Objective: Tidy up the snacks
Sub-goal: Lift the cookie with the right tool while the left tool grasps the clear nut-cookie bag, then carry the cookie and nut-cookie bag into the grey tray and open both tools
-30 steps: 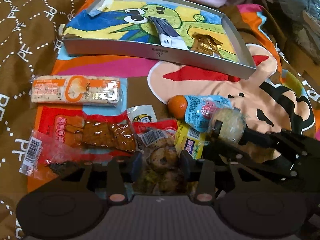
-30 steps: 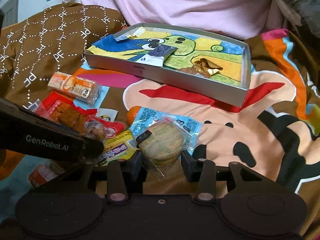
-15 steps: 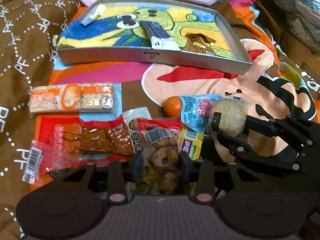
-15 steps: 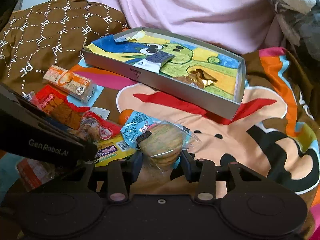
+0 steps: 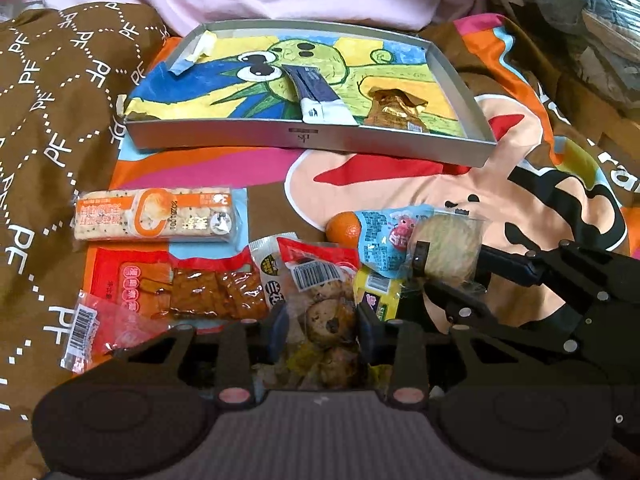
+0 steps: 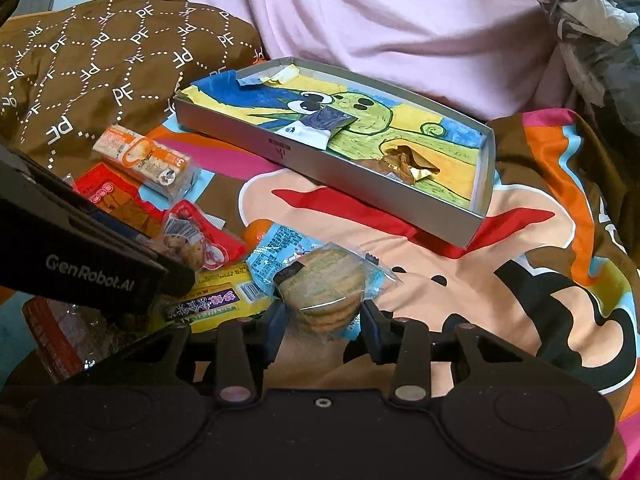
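My left gripper (image 5: 322, 328) is closing on a clear, red-topped pack of chocolate-chip cookies (image 5: 326, 312), and its pads touch the pack's sides. To its right, my right gripper (image 6: 324, 320) is shut on a clear-wrapped stack of round biscuits (image 6: 326, 284). In the left wrist view those biscuits (image 5: 446, 248) sit between its black fingers. Further back on the blanket lies the grey tray (image 5: 304, 140) with a cartoon drawing inside. It holds a dark blue sachet (image 5: 320, 96) and a gold wrapper (image 5: 394, 108).
Loose snacks lie on the blanket around the grippers. They include an orange cracker pack (image 5: 156, 216), a red tofu pack (image 5: 200, 292), a small orange (image 5: 344, 230), a blue pouch (image 5: 380, 236) and a yellow pack (image 6: 224, 296). Pink bedding (image 6: 400, 20) rises behind the tray.
My left fingers have drawn in against the cookie pack. Both views have tilted a little, showing more of the pink bedding. The right gripper keeps its hold on the biscuits.
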Demonstrator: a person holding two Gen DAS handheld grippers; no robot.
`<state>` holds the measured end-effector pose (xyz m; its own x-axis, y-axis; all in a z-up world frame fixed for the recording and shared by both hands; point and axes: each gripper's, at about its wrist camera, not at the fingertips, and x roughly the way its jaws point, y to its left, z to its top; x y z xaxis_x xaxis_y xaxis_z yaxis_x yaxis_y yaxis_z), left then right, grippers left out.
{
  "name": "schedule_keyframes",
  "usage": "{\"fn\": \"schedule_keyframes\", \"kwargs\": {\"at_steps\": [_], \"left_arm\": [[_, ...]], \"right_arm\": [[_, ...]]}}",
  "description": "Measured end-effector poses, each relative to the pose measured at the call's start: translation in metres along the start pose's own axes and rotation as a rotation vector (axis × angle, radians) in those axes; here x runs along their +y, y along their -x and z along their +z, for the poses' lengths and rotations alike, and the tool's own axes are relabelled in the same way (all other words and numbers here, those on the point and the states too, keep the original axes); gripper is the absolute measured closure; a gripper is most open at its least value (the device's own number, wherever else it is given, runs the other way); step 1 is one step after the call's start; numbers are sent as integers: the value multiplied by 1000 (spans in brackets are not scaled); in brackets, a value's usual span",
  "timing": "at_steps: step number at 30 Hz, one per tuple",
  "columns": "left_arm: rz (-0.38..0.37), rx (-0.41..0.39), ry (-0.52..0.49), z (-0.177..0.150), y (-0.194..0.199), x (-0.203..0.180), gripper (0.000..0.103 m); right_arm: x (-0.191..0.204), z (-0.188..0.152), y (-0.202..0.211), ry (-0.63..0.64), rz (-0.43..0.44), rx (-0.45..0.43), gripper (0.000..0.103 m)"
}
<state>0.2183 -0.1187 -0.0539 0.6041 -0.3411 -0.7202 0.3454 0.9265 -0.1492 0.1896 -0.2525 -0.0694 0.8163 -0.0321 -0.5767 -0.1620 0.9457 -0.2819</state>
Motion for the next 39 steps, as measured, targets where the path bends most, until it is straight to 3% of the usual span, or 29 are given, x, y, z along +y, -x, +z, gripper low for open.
{"fn": "schedule_keyframes", "kwargs": {"at_steps": [3,5,8,17,22,24,27,39], "left_arm": [[-2,-8,3,0,2,2,64],[1,-10,4,1,2,3,64],[4,-8,18,1,1,8,64],[-2,-1,42,1,-4,15,64],[-4,-4,46,2,-5,15,64],[-4,-5,49,2,-4,14,64],[-5,-9,59,2,-3,14,64],[-4,-83,98,11,15,14,64]], "right_arm": [[-3,1,-2,-12,25,32,58],[-6,-1,-4,-24,36,49,43],[-8,1,-2,-10,24,5,27],[-11,3,-28,17,52,11,21],[-19,3,-38,-26,70,23,30],[-22,3,-41,-41,73,30,42],[-22,2,-41,-42,85,21,51],[-9,7,-15,29,36,-60,54]]}}
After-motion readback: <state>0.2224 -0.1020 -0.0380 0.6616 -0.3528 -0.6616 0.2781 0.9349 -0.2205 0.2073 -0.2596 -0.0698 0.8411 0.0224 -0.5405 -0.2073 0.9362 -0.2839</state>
